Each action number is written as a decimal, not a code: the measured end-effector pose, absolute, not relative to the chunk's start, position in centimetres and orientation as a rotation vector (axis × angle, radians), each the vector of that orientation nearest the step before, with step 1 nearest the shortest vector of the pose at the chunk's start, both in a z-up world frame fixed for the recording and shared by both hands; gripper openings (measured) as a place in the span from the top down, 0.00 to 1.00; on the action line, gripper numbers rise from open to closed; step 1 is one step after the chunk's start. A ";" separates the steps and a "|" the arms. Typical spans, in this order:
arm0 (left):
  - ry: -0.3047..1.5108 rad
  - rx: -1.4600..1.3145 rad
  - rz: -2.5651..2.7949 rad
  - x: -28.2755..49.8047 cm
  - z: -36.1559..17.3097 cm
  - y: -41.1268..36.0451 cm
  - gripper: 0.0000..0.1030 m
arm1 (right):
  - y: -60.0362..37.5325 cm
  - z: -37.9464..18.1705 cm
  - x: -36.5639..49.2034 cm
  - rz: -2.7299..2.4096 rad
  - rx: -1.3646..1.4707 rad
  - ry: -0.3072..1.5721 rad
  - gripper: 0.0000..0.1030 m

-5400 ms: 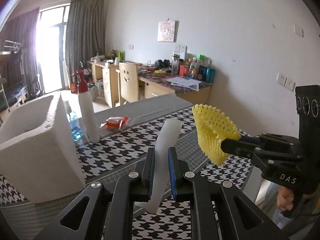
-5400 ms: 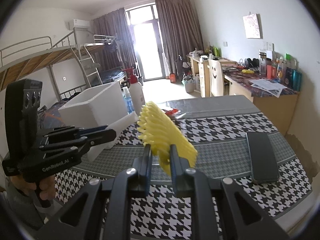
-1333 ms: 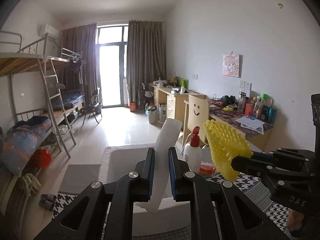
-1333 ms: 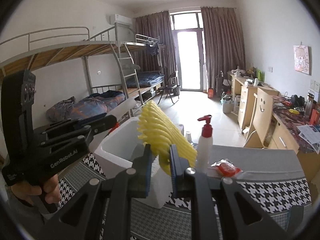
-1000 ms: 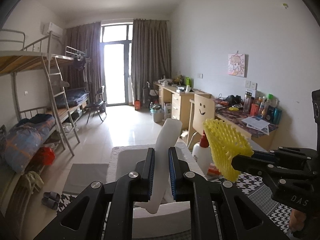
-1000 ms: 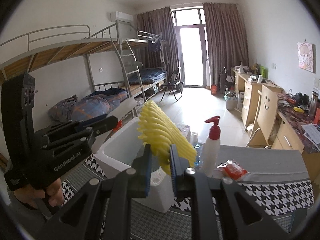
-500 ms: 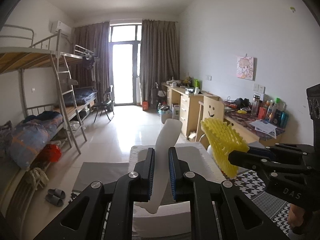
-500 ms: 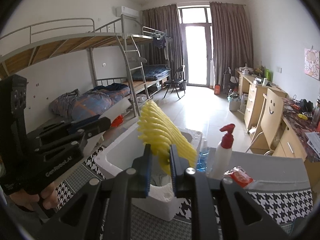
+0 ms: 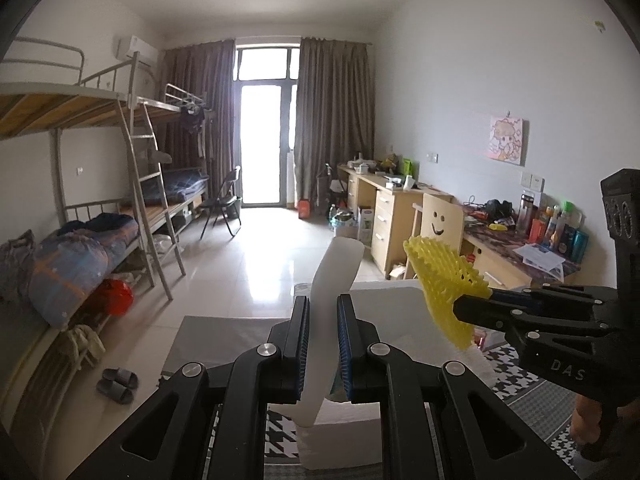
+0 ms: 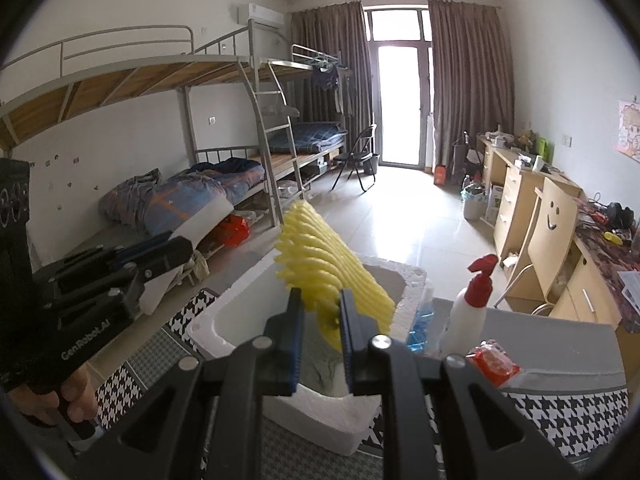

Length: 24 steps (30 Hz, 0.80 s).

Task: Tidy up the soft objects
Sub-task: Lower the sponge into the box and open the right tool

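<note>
On the side of the right tool [image 9: 456,312], at 3 o'clock in the left wrist view, white letters read "DAS"; the left tool [image 10: 188,250], at 9 o'clock in the right wrist view, carries "GenRobot.AI". The left tool [image 9: 322,350] is closed down on a white foam strip [image 9: 332,280], smooth and flat, tilted toward 1 o'clock with its rounded end free above the fingers. The right tool [image 10: 320,344] is closed on a yellow foam net sleeve [image 10: 328,256], ribbed and open-meshed, fanning out toward 11 o'clock. Both pieces are held in the air over the open white foam box [image 10: 236,296], which stands on the houndstooth-covered counter [image 10: 576,412]. Its thick rim runs just beneath the yellow sleeve; its hollow is open at the top. Toward 3 o'clock of the box, close against its wall, stand a red-capped pump bottle [image 10: 472,308] and a blue bottle [image 10: 422,320], with a red packet [image 10: 494,364] just beside them.
</note>
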<state>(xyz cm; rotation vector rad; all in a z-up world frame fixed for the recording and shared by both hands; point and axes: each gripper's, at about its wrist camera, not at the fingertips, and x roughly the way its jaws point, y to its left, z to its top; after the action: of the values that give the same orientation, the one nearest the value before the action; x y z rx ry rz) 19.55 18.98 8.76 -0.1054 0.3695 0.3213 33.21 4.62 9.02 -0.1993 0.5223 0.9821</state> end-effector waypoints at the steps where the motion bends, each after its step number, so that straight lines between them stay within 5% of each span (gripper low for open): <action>1: 0.369 -0.107 0.323 19.5 8.7 19.1 0.85 | 4.8 9.0 33.4 0.983 -0.199 0.526 0.80; 21: 0.391 -0.114 0.339 19.1 7.9 20.1 0.85 | 8.0 6.8 35.2 0.987 -0.234 0.606 0.80; 24: 0.391 -0.113 0.337 19.2 7.9 20.2 0.85 | 8.1 6.4 35.7 0.972 -0.242 0.627 0.66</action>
<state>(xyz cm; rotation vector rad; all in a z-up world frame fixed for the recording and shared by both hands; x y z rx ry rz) 19.20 20.19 7.94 -0.1132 0.3907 0.3365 35.68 8.12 6.41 -0.2420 0.6270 0.9721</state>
